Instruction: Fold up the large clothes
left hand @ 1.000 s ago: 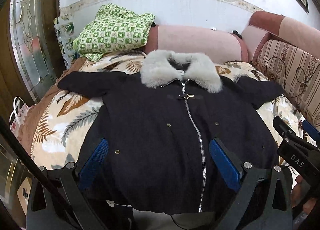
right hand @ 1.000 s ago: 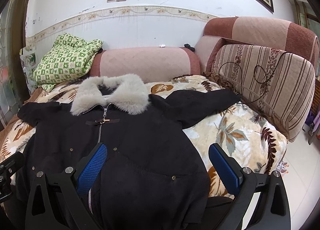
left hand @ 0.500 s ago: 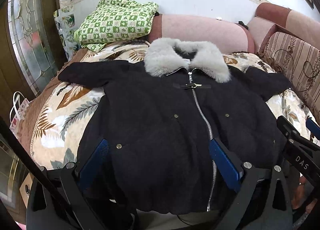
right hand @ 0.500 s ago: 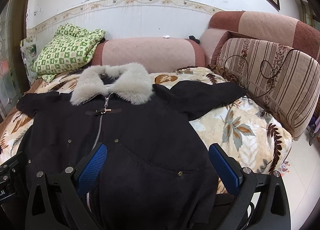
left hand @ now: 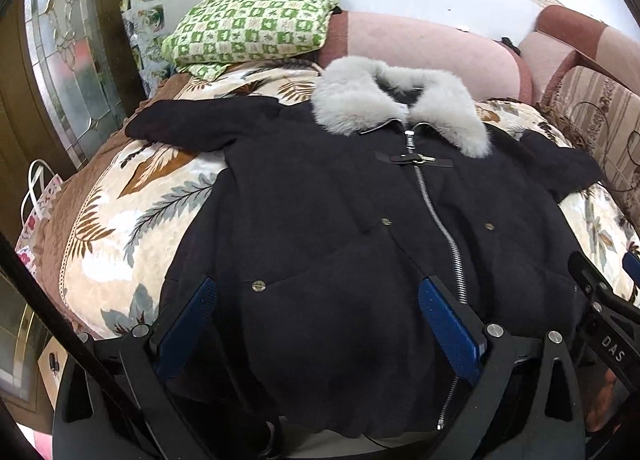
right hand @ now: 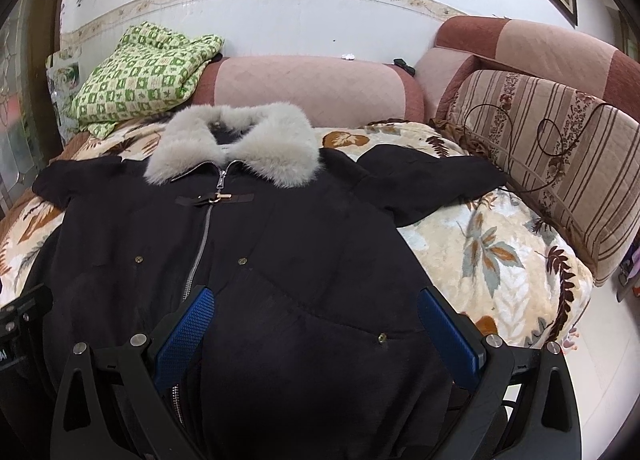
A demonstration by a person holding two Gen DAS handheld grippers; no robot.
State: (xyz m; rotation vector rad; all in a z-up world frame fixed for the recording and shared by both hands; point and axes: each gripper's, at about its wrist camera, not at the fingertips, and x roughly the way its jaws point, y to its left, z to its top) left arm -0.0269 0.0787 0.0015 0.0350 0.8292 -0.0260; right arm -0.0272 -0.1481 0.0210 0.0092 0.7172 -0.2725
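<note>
Coat [left hand: 360, 220], black, zipped, flat on sofa [right hand: 500, 260]. Left hand-held gripper [left hand: 320, 320] and right hand-held gripper [right hand: 316, 324]: both spread, empty, over hem. Advice: pinch hem corners evenly.

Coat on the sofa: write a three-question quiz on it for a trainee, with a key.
1. True or false: the coat is zipped shut and lies front up, sleeves spread.
2. What lies beyond the coat's grey fur collar, on the left?
A. a green checked quilt
B. a red suitcase
C. a stack of plates
3. Fill in: the left gripper and right gripper are both ____, over the coat's lower part.

Key: 1 true; 2 A; 3 open
</note>
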